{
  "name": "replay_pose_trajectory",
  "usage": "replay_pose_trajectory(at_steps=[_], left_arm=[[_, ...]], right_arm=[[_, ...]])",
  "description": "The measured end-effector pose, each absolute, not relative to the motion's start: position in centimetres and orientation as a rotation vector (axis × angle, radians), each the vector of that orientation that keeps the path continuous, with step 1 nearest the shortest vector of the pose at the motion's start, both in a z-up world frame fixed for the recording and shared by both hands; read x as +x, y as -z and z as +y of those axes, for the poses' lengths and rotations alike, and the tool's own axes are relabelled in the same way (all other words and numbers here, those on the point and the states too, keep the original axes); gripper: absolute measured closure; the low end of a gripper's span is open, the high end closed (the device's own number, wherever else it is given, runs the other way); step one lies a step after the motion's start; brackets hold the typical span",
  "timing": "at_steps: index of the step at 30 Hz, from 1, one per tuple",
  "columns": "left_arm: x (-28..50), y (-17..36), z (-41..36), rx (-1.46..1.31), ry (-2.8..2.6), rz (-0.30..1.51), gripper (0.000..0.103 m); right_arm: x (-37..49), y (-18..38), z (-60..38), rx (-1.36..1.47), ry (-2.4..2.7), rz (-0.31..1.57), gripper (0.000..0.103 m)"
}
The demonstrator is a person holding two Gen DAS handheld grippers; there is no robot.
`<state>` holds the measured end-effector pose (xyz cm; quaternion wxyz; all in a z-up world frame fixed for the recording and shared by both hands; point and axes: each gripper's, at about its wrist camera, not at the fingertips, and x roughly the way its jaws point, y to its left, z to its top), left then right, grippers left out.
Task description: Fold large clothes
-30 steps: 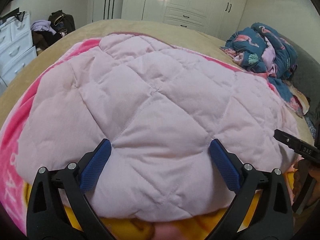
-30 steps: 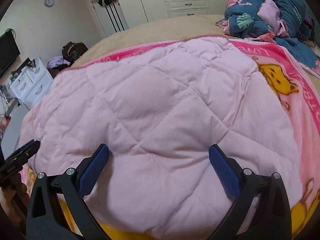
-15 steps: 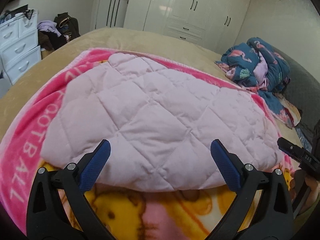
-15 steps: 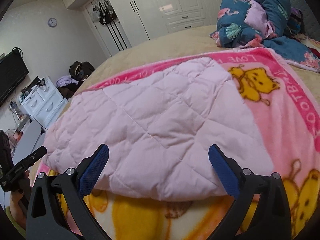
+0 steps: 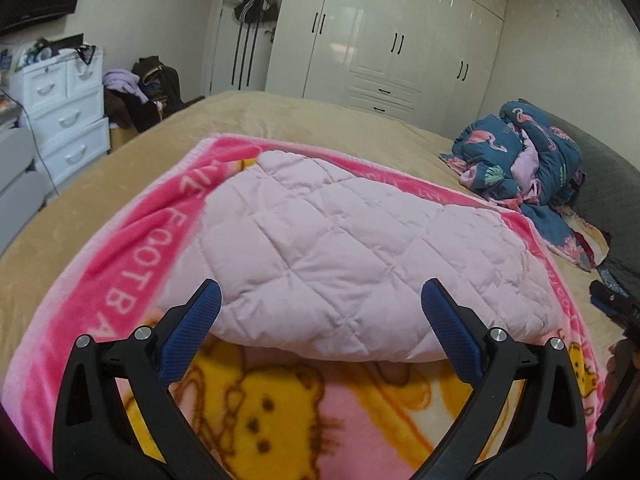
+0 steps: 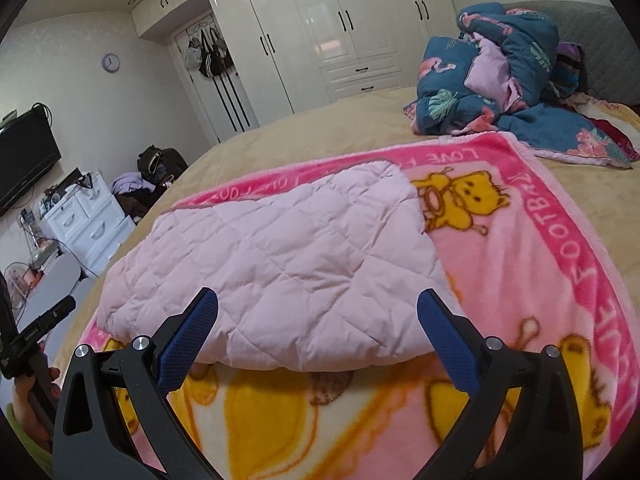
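Both jaws spread, empty: left gripper (image 5: 320,328) and right gripper (image 6: 318,330) hover at 6 o'clock of folded pink quilted garment (image 5: 360,264), likely clearing it; cartoon blanket (image 6: 520,256) underneath.

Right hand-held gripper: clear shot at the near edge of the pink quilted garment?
Probably yes. The right hand-held gripper is open and empty, the pink quilted garment's near edge lies right ahead on the cartoon blanket, and nothing sits between.
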<state>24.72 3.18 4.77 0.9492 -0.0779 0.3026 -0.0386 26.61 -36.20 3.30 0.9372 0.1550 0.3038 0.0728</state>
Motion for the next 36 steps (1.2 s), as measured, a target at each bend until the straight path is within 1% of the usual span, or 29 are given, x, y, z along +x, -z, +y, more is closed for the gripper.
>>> replay_pose_trajectory(at_steps=[8,13,27,36], left_arm=[[22.7,-4.8,3.6,-0.125,0.057,0.613,0.009],[21.9,-4.0,4.2,-0.132,0.047,0.642,0.009],[21.1,-1.1,6.8,-0.151,-0.040,0.702,0.009],[22.9,2.1,9.0,-0.229,-0.069,0.792,0.009]], right_arm=[[24.1,-4.3,-37.1,0.347,-0.126,0.573,0.004],[23.3,-3.5,-37.3,0.367,-0.116,0.586,0.004],[21.9,1.8,-37.4,0.401,-0.032,0.672,0.004],[23.6,5.7,-37.4,0.441,0.001,0.746,0.004]])
